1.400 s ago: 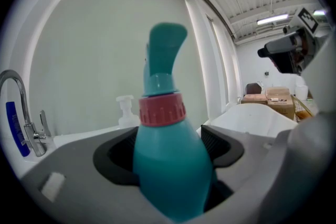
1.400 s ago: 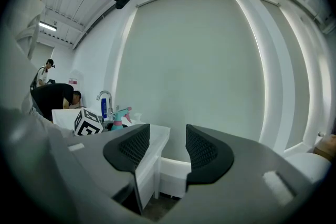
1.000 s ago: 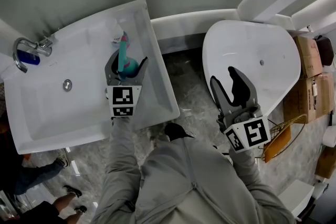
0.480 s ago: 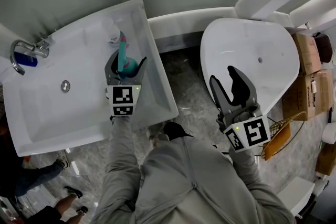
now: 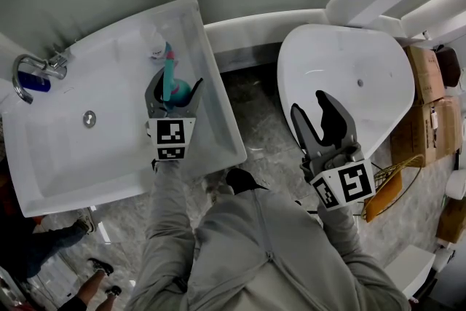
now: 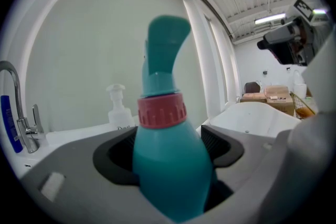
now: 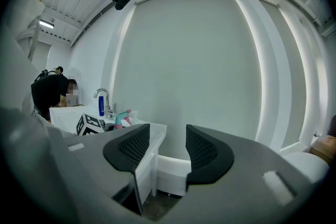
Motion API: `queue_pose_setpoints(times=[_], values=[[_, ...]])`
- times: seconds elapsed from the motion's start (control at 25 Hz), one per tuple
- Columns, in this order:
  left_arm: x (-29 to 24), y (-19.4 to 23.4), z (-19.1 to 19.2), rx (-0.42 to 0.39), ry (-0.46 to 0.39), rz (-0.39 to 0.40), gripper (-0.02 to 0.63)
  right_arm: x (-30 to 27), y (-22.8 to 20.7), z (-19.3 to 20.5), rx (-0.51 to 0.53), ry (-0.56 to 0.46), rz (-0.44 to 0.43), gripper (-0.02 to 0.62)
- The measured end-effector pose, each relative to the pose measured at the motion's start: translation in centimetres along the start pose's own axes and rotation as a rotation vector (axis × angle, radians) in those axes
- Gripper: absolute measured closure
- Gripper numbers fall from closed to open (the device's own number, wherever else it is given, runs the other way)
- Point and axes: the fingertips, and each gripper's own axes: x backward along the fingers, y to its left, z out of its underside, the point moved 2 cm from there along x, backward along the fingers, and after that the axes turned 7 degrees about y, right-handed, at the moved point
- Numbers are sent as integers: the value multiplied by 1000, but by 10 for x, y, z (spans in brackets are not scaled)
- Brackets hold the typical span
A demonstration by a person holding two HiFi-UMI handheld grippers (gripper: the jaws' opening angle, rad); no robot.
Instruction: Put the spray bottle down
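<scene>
Still: L gripper (image 5: 175, 86) clamps spray bottle (image 5: 170, 71), seemingly over sink (image 5: 73, 156); R gripper (image 5: 311, 108) agape.

Spray bottle (image 6: 168, 165): the base is hidden behind the left claw (image 5: 175, 84) body, so contact with the sink (image 5: 109, 149) cannot be determined. Pump bottle (image 6: 118, 110): label print is too small to read. Bystander's legs (image 5: 54, 244): cut off at the head view's lower-left edge.
</scene>
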Motion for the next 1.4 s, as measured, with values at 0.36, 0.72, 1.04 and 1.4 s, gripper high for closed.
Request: queue_pose_setpoints(times=[0.36,0.72,1.04,1.4], values=[[1,-1,0,-7,5,4,195,1,1,-1,-4,-2,-4,380],[2,-3,-5,-14,-5,9,195,6,0,-2,-5,-1,4,380],[13,-2,-12,-23,-25,-6,195,6,5,-4,-3,-11,-9,380],[49,5,-21,3,-64,-46,195,7,23,-11,0,-34,-48,380]])
